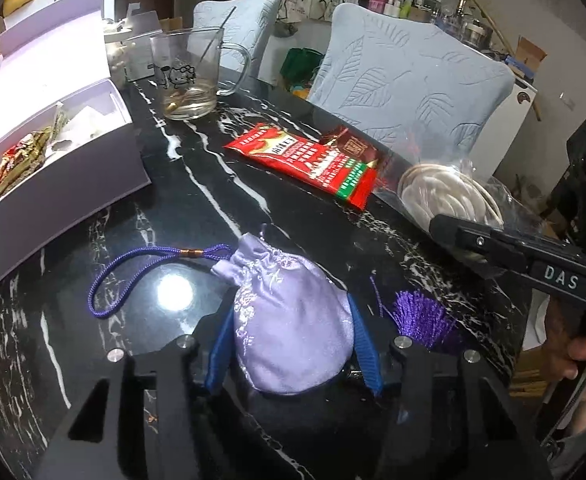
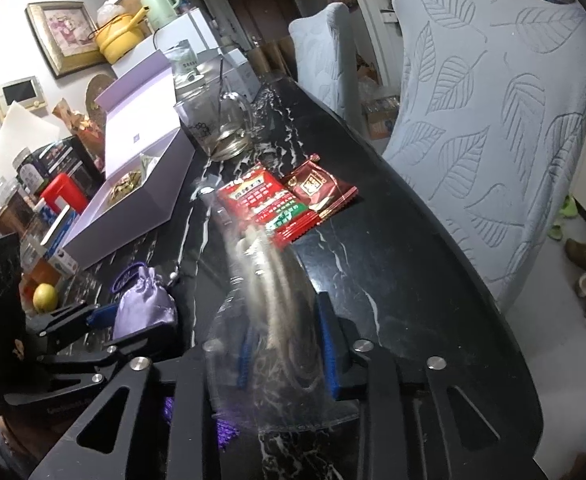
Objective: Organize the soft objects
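A lilac satin drawstring pouch lies on the black marble table, its purple cord loop trailing left and a purple tassel to its right. My left gripper is shut on the pouch, both blue pads pressing its sides; the right wrist view shows that gripper with the pouch at lower left. My right gripper is shut on a clear plastic bag with a white coil inside, seen edge-on. In the left wrist view the right gripper pinches that bag near the table's right edge.
Red snack packets lie mid-table with a dark red packet beside them. A glass mug stands behind. An open lilac gift box holding wrapped sweets is at the left. Two pale blue chairs stand along the far side.
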Demonstrator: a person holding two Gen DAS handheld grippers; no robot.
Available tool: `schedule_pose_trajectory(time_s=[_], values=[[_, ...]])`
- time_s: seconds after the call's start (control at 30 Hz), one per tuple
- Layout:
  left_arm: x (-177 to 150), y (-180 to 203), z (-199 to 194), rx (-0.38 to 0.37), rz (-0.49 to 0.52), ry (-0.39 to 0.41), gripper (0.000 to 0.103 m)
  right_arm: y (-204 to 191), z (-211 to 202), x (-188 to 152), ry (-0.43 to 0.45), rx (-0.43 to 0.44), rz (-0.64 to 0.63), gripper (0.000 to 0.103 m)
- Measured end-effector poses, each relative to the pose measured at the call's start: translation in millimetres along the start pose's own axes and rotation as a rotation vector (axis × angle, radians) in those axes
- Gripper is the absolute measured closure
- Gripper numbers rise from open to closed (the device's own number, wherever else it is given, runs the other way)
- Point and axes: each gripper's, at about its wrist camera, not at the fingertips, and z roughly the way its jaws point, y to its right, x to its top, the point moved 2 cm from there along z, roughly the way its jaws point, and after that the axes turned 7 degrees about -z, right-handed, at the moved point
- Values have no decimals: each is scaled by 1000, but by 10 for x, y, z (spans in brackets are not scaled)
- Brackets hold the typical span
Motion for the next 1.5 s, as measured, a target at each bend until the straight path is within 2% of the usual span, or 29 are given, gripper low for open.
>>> schedule_pose_trajectory(time_s=[0.1, 0.33, 0.7, 1.17, 1.5], values=[[-7, 4, -14, -24, -18, -8, 51, 12, -37, 5, 17, -17, 18, 84], [-29, 19, -81, -47, -32, -9, 51, 16, -97, -17, 24, 9, 31, 84], [-46, 25, -341, -48, -37, 42, 51, -94, -186, -78, 30, 46, 30, 84], [-217, -106, -958, -13, -64, 152, 51, -651, -462, -169, 62, 108, -79, 84], [-368, -362, -1453, 44, -106, 231, 51, -1197, -575, -276, 73, 204, -153, 84]])
